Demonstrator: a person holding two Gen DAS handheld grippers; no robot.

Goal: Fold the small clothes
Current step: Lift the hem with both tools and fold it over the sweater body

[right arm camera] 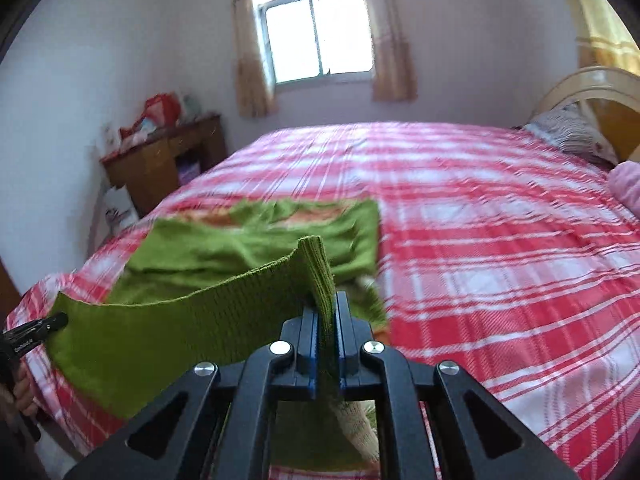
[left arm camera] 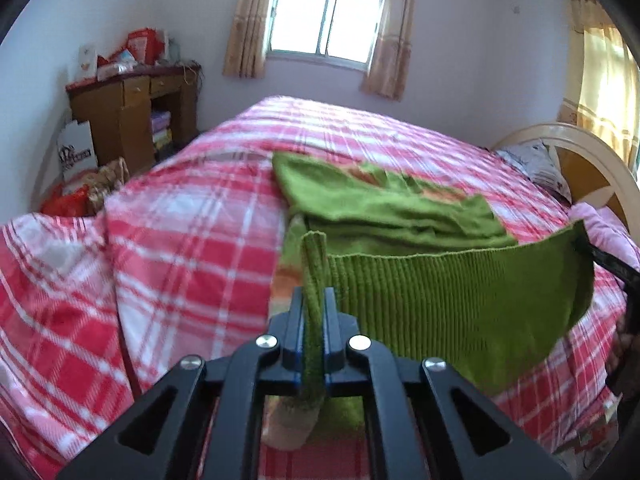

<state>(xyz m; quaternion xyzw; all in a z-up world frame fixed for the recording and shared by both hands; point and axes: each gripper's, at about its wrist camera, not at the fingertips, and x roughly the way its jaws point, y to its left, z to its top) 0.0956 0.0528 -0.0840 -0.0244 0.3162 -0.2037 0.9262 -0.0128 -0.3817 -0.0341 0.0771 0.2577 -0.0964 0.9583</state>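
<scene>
A small green knitted sweater point(left arm camera: 452, 296) with orange and cream stripes lies partly on the red plaid bed point(left arm camera: 192, 240). Its ribbed hem is lifted and stretched between both grippers. My left gripper point(left arm camera: 314, 312) is shut on one corner of the hem. My right gripper point(right arm camera: 326, 316) is shut on the other corner, and the hem point(right arm camera: 168, 328) hangs taut to its left. The rest of the sweater point(right arm camera: 256, 240) lies bunched on the bed beyond. The left gripper's tip point(right arm camera: 36, 330) shows at the left edge of the right wrist view.
A wooden desk point(left arm camera: 132, 120) with clutter stands at the far left wall, with bags on the floor beside it. A curved headboard point(right arm camera: 600, 92) and pillows point(right arm camera: 572, 132) are at the right. A curtained window point(left arm camera: 324, 16) is in the far wall.
</scene>
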